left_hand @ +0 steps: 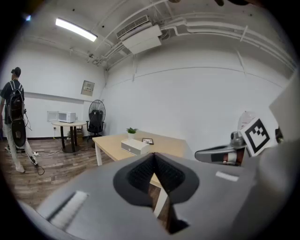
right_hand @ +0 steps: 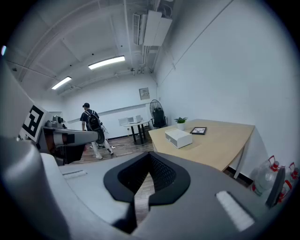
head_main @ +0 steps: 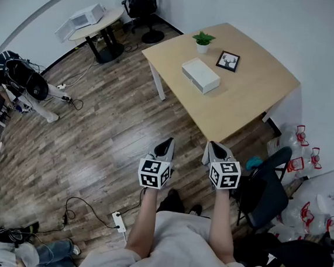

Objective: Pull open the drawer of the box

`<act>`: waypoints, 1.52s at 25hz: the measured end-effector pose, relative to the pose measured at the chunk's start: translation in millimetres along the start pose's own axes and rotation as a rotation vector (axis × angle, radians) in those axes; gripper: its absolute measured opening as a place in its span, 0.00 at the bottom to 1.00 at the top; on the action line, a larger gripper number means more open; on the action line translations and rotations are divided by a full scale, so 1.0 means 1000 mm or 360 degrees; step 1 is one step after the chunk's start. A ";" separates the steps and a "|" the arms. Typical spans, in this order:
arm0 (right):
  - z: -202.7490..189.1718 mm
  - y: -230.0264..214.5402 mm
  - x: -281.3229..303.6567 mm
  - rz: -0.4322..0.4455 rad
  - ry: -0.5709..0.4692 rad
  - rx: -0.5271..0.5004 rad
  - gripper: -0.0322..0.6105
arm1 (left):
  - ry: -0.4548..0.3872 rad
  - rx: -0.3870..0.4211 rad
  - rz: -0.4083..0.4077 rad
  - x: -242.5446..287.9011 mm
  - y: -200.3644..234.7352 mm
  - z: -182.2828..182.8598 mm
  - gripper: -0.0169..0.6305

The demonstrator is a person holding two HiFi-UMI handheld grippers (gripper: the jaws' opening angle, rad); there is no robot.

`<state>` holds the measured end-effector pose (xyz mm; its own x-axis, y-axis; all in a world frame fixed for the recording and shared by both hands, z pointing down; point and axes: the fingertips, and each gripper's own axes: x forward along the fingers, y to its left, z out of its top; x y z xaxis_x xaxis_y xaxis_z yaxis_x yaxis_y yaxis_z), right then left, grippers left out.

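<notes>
The white box point(head_main: 201, 76) lies on the light wooden table point(head_main: 246, 102), its drawer closed as far as I can tell. It also shows far off as the box point(left_hand: 135, 146) and the box point(right_hand: 178, 138). Both grippers hover over the floor, well short of the table's near edge. My left gripper point(head_main: 166, 143) has its jaws pressed together with nothing between them, as does my right gripper point(head_main: 213, 146). In the gripper views, the left gripper point(left_hand: 153, 156) and the right gripper point(right_hand: 150, 156) show pads meeting at a point.
A potted plant point(head_main: 203, 41) and a picture frame point(head_main: 228, 61) stand behind the box. A dark chair point(head_main: 265, 189) is at my right, with water bottles point(head_main: 299, 150) beyond. A person with a backpack point(head_main: 20, 80) stands far left. A power strip point(head_main: 118, 221) and cable lie on the floor.
</notes>
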<state>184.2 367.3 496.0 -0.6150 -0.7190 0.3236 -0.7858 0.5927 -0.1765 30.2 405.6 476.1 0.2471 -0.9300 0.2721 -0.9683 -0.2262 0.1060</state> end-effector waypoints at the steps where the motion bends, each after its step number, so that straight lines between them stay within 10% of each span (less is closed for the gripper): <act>1: 0.001 -0.001 0.003 -0.0003 -0.0002 -0.0003 0.05 | 0.0003 0.0008 0.0002 0.002 0.003 0.000 0.11; 20: 0.042 0.004 0.078 -0.0006 -0.0069 0.0162 0.05 | -0.0010 -0.0113 -0.0170 0.048 0.095 0.034 0.11; 38: 0.059 0.017 0.208 0.0109 -0.0055 0.0214 0.05 | 0.0034 -0.0088 0.0048 0.073 0.212 0.031 0.11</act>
<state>38.4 206.4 505.7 -0.6678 -0.6919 0.2744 -0.7419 0.5888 -0.3207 -158.1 281.3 489.0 0.2192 -0.9295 0.2966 -0.9719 -0.1813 0.1502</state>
